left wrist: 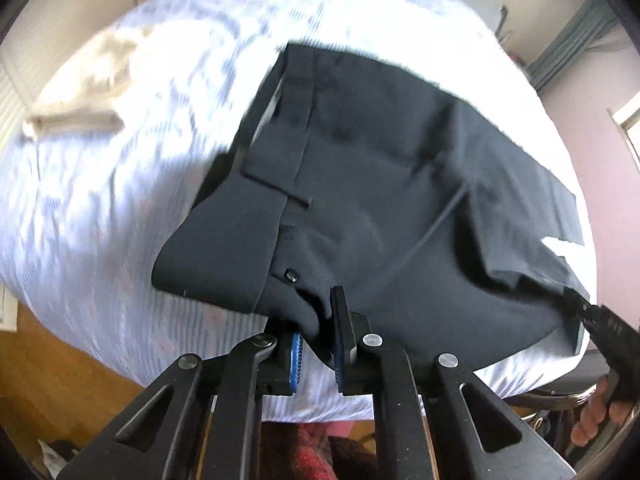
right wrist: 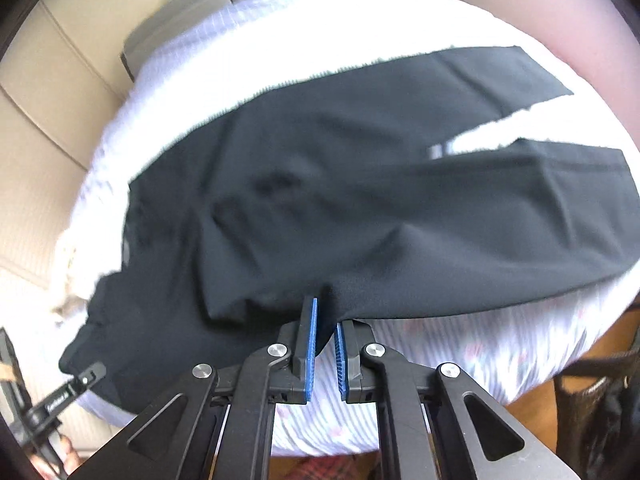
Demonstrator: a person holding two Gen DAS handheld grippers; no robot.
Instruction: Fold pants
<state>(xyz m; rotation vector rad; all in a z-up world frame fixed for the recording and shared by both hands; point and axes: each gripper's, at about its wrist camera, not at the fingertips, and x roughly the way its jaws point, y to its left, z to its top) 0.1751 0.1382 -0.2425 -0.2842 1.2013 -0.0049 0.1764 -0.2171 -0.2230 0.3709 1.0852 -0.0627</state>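
Dark pants (left wrist: 384, 184) lie spread across the white striped bedsheet (left wrist: 100, 208), waistband toward the left gripper (left wrist: 318, 332), whose blue-padded fingers pinch a bunched fold beside the button (left wrist: 291, 275). The right gripper (right wrist: 325, 334) nips the near edge of the pants, fabric caught between its pads. Both views are motion-blurred; a cream garment (left wrist: 92, 80) at the far corner is smeared
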